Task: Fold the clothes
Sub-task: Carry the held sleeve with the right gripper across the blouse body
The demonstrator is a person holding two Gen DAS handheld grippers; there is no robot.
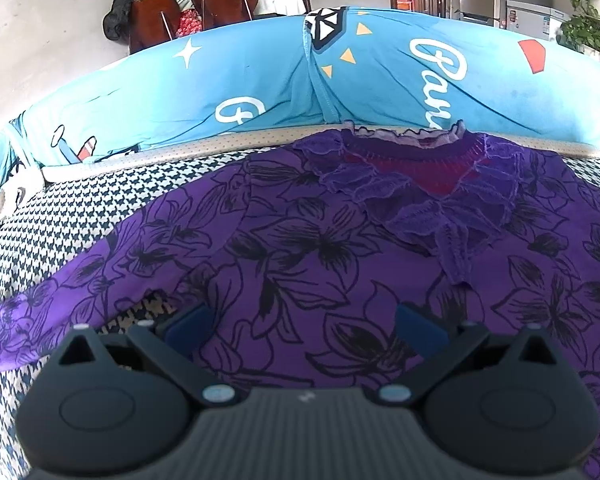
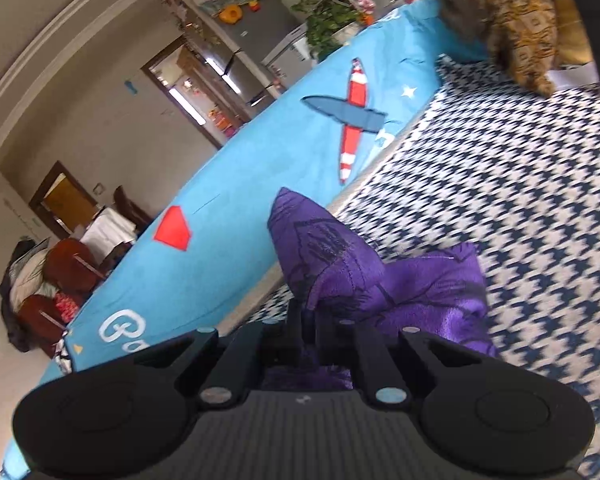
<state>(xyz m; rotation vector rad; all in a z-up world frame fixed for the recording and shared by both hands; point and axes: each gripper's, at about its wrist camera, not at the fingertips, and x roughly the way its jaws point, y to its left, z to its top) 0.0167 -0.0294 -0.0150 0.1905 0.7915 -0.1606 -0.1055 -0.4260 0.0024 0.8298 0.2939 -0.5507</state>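
Houndstooth cloth (image 1: 80, 216) covers the bed under you, with a blue printed quilt (image 1: 260, 80) banked along its far edge. From your left wrist, the purple floral blouse (image 1: 300, 248) lies spread flat, its ruffled collar (image 1: 412, 168) at the far edge against the quilt; your left gripper (image 1: 302, 330) hovers over its near part, jaws wide, nothing between them. From your right wrist, your right gripper (image 2: 309, 320) is clamped tight on a bunched fold of the blouse (image 2: 360, 276), lifted off the houndstooth (image 2: 500, 200) near the quilt (image 2: 240, 220).
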